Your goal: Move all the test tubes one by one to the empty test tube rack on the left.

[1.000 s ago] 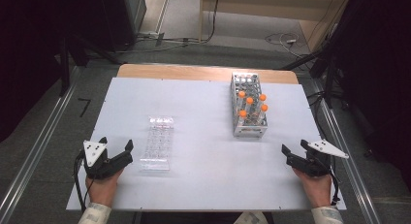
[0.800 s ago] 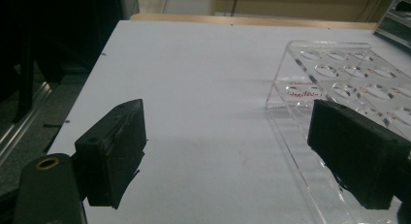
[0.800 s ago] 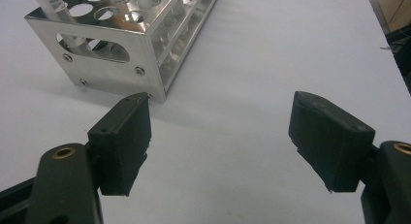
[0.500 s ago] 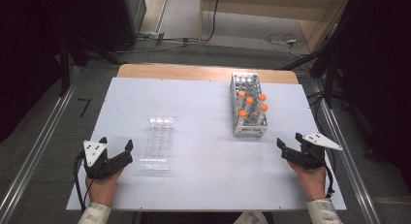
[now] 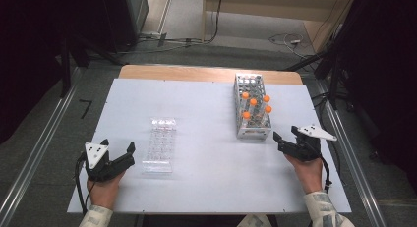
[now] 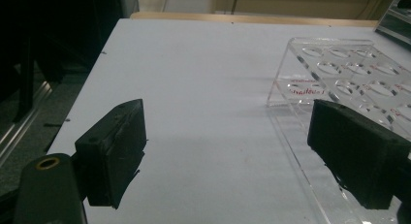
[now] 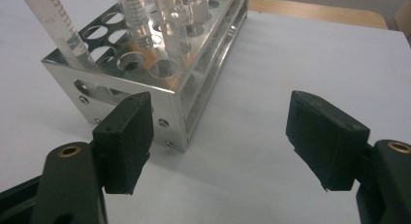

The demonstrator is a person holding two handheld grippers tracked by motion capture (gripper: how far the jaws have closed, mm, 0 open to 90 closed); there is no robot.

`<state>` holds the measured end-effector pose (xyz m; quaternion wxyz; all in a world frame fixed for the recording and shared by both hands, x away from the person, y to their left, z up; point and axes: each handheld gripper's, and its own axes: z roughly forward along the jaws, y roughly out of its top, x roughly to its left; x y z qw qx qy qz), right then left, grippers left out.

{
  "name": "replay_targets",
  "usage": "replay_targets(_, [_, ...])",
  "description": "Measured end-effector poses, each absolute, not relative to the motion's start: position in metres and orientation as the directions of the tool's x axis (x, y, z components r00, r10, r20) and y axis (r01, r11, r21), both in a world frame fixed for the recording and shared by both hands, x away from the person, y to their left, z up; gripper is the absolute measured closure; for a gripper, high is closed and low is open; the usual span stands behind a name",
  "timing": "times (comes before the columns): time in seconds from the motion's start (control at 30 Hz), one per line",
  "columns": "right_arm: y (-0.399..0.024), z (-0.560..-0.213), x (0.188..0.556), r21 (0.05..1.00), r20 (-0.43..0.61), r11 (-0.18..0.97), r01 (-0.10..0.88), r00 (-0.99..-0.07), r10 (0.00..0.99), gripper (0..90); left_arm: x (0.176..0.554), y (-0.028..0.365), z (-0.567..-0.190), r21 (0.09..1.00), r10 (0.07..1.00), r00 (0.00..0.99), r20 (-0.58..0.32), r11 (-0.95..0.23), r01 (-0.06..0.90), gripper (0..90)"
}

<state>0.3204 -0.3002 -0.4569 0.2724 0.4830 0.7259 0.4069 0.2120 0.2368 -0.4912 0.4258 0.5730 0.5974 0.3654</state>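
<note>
— Rack (image 5: 252,114) with orange-capped tubes (image 5: 253,102): where's your right gripper (image 5: 285,140)?
— Just beside its near corner, jaws wide, just closing slightly, nothing between them.
— And your left gripper (image 5: 118,153)?
— Well left of the rack, beside the clear tray (image 5: 160,151), wide, empty.

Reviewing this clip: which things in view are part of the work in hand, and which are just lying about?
In use: metal rack with orange-capped tubes, near the open right gripper; clear plastic tray, beside the open left gripper.

Lying about: cables on the floor; dark equipment beyond the table.
</note>
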Motion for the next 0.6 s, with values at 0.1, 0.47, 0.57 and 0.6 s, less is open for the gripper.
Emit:
replay_targets(0.1, [-0.297, -0.455, 0.324, 0.86, -0.005, 0.199, 0.47, -0.382, 0.924, 23.7, 0.212, 0.237, -0.491, 0.925, 0.996, 0.019, -0.089, 0.075, 0.373, 14.9])
replay_targets(0.47, [-0.289, -0.452, 0.34, 0.862, 0.016, 0.184, 0.473, -0.389, 0.921, 28.6, 0.213, 0.236, -0.492, 0.923, 0.995, 0.016, -0.094, 0.081, 0.375, 14.9])
replay_targets(0.57, [-0.284, -0.452, 0.345, 0.865, 0.015, 0.188, 0.466, -0.397, 0.918, 31.1, 0.213, 0.236, -0.492, 0.923, 0.995, 0.016, -0.094, 0.081, 0.375, 14.8])
replay_targets(0.6, [-0.283, -0.452, 0.346, 0.866, 0.015, 0.188, 0.464, -0.4, 0.916, 31.6, 0.213, 0.236, -0.492, 0.924, 0.995, 0.015, -0.094, 0.082, 0.374, 14.9])
